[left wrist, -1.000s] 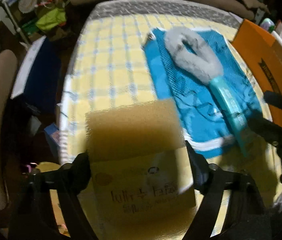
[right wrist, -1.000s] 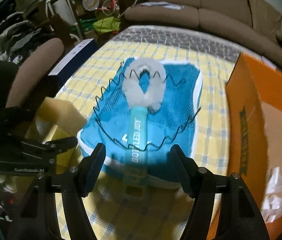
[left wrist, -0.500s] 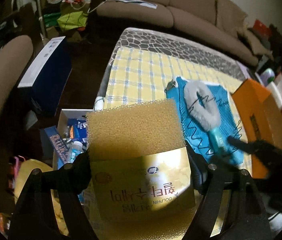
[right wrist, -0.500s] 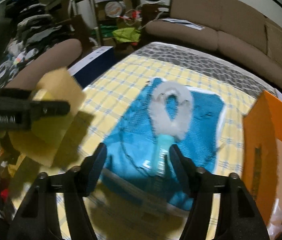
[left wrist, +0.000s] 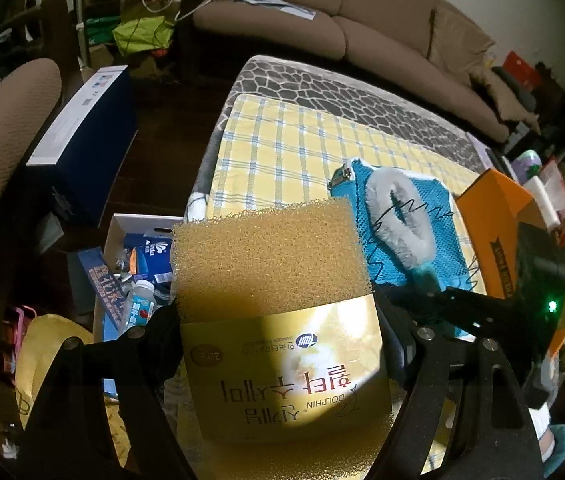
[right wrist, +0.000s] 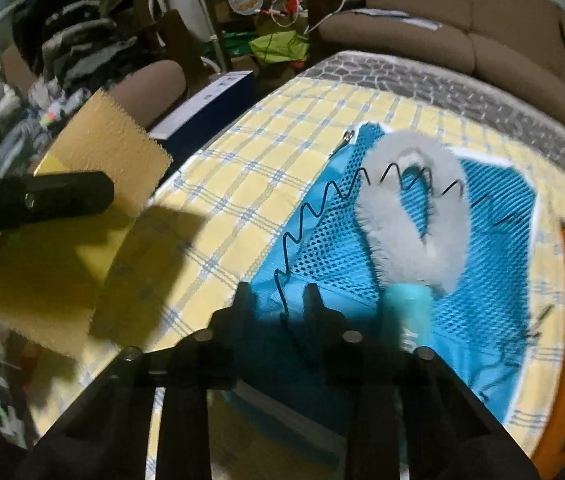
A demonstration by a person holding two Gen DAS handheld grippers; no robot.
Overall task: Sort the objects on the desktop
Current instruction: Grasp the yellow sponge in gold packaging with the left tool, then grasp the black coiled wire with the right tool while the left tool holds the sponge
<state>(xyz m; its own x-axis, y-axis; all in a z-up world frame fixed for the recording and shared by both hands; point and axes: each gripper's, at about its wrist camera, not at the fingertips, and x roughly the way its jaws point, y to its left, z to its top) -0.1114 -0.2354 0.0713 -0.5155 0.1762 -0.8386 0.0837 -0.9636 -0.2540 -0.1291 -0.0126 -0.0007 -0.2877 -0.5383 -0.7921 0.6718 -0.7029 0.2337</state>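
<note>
Ahead of our fingers lies the table with its yellow checked cloth point(right wrist: 242, 184), and on it, beyond our right fingertips, the blue mesh pouch point(right wrist: 494, 216). An orange box point(left wrist: 494, 216) stands to the right of the pouch. On the pouch rests the grey fluffy brush point(right wrist: 406, 208) with its teal handle, just right of our right fingers. Our left gripper point(left wrist: 278, 336) clamps the packaged yellow sponge point(left wrist: 270, 256) between both fingers, raised clear of the table's left edge. Our right gripper point(right wrist: 276, 300) is closing, jaws narrow, with the black zigzag wire point(right wrist: 302, 220) running between them; we cannot tell whether the pads touch it.
</note>
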